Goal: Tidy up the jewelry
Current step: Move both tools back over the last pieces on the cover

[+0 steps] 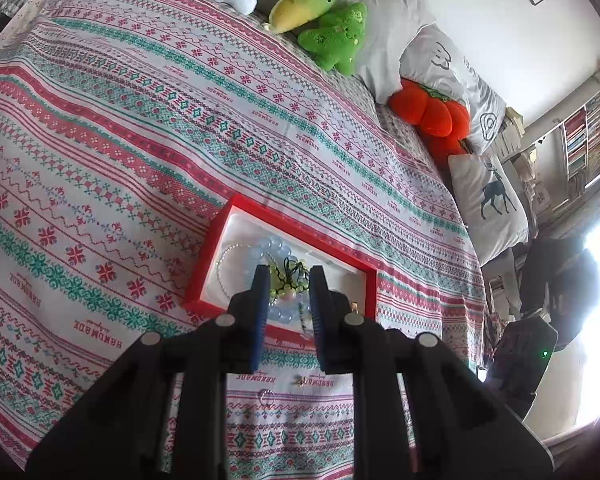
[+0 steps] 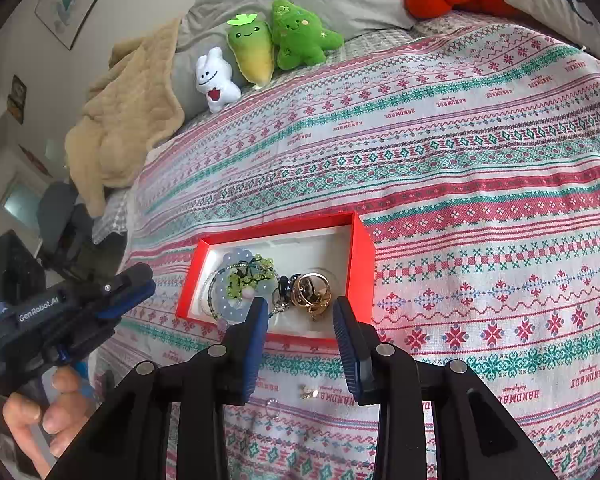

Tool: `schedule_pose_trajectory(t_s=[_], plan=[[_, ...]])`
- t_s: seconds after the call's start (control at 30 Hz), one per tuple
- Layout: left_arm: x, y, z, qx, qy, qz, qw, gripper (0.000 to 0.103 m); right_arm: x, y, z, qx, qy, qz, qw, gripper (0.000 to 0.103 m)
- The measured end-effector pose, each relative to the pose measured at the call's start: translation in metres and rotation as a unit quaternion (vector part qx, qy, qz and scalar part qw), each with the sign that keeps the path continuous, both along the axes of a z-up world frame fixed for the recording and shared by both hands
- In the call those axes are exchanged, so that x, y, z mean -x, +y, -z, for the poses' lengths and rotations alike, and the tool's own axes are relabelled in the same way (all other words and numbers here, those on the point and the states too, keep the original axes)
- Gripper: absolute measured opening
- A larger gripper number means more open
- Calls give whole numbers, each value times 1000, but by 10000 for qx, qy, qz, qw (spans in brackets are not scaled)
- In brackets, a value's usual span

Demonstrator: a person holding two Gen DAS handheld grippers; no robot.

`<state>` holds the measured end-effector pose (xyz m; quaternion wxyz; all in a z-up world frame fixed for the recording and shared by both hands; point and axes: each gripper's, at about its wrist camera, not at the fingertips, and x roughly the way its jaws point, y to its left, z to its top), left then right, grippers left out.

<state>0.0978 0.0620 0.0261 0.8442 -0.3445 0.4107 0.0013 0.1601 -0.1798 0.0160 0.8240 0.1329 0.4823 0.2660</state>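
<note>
Both wrist views over red box [image 1: 236,205]

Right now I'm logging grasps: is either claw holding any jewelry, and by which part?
Nothing is held. The left claw and right claw are both open, empty, in front of the red box.

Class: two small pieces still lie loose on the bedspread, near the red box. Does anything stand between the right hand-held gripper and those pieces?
Nothing visible does. The small gold piece and clear ring lie on bare bedspread beneath the open right hand-held gripper, short of the red box.
</note>
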Motion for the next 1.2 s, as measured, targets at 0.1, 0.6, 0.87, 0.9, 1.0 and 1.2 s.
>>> schedule_pose_trajectory(t_s=[0.1, 0.6, 0.87, 0.9, 1.0, 1.2], plan=[[5, -11, 0, -142, 87, 168, 9997, 20, 7, -3, -2, -52, 13, -69, 10000, 34], [16, -73, 40, -641, 1189, 1076, 9850, 20, 28, -5, 16, 378, 309, -295, 9984, 34], [8, -93, 54, -865, 1434, 1259, 9778, 20, 28, -4, 22, 581, 401, -285, 9971, 34], [7, -97, 57, -911, 1485, 1299, 9761, 20, 27, -5, 24, 576, 450, -250, 9970, 34], [2, -106, 66, -1062, 1680, 1368, 9704, 21, 25, -10, 26, 559, 531, -164, 9969, 34], [-10, -115, 82, -1340, 1895, 1400, 9626, 23, 25, -8, 26, 531, 509, -223, 9970, 34]])
